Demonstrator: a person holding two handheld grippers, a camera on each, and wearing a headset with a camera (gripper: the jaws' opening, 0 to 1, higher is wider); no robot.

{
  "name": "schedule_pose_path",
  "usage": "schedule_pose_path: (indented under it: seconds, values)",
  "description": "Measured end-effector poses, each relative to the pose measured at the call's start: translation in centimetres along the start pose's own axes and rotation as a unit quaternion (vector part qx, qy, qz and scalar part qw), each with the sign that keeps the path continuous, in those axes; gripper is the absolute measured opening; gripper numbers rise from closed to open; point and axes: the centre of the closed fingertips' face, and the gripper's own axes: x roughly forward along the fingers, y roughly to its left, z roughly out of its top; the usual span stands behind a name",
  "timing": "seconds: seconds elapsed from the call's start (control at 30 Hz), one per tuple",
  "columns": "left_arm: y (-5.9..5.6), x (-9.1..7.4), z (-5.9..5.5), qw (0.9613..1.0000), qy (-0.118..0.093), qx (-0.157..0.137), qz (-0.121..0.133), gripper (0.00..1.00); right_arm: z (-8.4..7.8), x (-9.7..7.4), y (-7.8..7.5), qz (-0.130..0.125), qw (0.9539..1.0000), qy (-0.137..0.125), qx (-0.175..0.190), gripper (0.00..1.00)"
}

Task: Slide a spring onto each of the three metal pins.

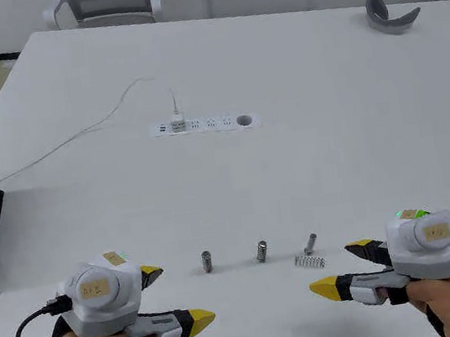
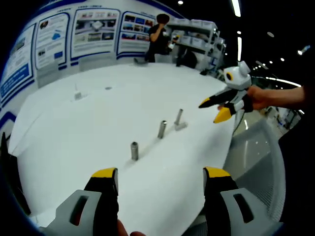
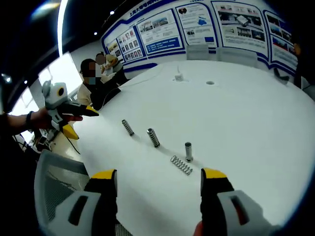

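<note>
Loose steel coil spring (image 1: 309, 262): flat on white counter (image 1: 308, 156), just beside foot of bare upright metal pin (image 1: 310, 244), long axis crosswise in head view. Right gripper (image 1: 331, 268) nearer, jaws spread, spring straight ahead. Left gripper (image 1: 184, 293) also spread, well apart.

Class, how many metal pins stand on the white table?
3, in one row: left pin, middle pin, and right pin beside the loose spring. None seems hidden.

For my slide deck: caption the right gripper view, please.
Open right tongs face two spring-covered pins, one bare pin, a loose spring beside it.
</note>
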Motion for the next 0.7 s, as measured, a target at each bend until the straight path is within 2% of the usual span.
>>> schedule_pose_path:
  seconds: [0.3, 0.7]
  values:
    - [-1.6, 1.5, 0.9, 0.9995, 0.007, 0.021, -0.024, 0.72, -1.6, -1.2, 0.0, -0.006, 0.9999, -0.002, 0.015, 0.75]
    - [-5.0, 3.8, 2.3, 0.9959, 0.018, 0.058, -0.068, 0.73, -3.3, -2.6, 0.0, -0.013, 0.9995, 0.002, 0.027, 0.78]
